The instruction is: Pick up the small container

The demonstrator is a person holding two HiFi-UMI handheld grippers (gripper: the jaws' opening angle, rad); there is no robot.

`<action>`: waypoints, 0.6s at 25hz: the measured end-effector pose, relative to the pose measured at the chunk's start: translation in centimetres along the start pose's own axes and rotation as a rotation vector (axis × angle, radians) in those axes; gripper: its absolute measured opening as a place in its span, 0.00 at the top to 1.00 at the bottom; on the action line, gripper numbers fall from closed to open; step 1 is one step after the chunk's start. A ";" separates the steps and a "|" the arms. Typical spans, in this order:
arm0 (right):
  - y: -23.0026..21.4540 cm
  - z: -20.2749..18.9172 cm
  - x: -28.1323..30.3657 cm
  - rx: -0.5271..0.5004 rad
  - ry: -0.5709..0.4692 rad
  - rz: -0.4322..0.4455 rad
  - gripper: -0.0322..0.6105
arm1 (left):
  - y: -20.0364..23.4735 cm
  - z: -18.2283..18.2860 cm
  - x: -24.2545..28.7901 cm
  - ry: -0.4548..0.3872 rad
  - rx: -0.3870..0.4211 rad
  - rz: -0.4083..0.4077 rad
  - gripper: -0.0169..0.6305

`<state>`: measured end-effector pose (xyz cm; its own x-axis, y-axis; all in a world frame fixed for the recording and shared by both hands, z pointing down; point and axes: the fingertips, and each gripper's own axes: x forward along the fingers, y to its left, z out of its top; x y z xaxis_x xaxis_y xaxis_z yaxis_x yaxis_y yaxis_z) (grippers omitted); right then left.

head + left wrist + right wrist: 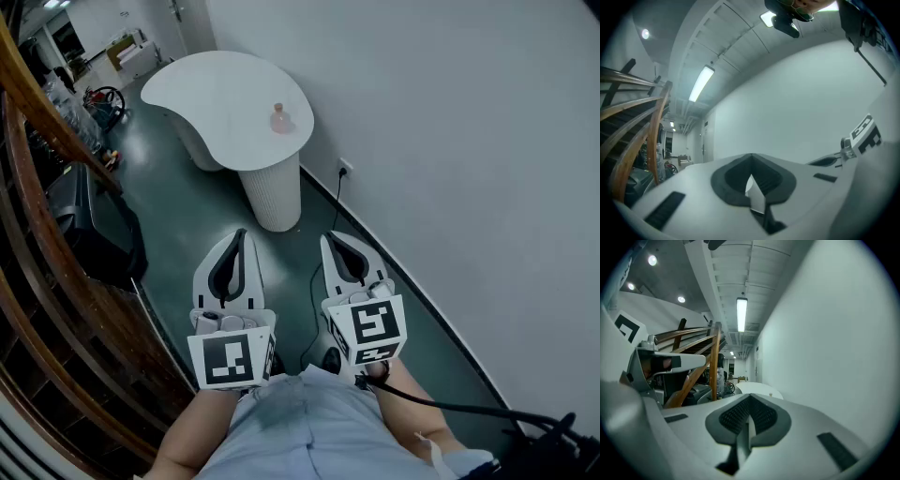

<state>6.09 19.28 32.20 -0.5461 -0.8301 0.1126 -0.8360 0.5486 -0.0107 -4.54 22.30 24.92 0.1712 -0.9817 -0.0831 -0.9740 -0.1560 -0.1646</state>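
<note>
The small container (279,119) is a pale pink jar with a stopper. It stands near the right edge of a white rounded table (225,98), far ahead of both grippers. In the right gripper view the table (751,388) shows small in the distance, with the small container (770,394) a tiny speck on it. My left gripper (240,232) and right gripper (335,236) are held side by side close to the person's body, above the dark green floor. Both have their jaws shut with nothing between them. The left gripper (751,157) points at the bare wall. The right gripper (750,397) points down the corridor.
A wooden stair railing (37,197) runs along the left, with a dark box (94,230) beside it. A white wall (450,141) runs along the right and carries a socket (345,170) with a black cable. The table's ribbed pedestal (274,192) stands ahead on the floor.
</note>
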 end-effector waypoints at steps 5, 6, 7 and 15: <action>-1.0 -0.4 -0.2 -0.003 0.002 -0.005 0.95 | -0.8 -0.1 0.4 0.006 0.005 0.002 0.98; -1.2 -0.4 -0.3 0.000 0.002 -0.004 0.95 | -1.0 -0.1 0.5 0.008 0.007 0.003 0.98; -1.4 -0.5 -0.4 0.004 -0.001 -0.002 0.95 | -1.2 -0.1 0.5 0.009 0.009 0.004 0.98; -3.9 -1.1 -1.2 0.067 -0.015 0.016 0.95 | -3.4 0.0 0.8 0.027 0.027 0.029 0.98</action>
<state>10.07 18.25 33.16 -0.5595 -0.8232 0.0967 -0.8288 0.5540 -0.0791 -1.06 22.02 25.44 0.1381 -0.9885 -0.0620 -0.9742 -0.1243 -0.1886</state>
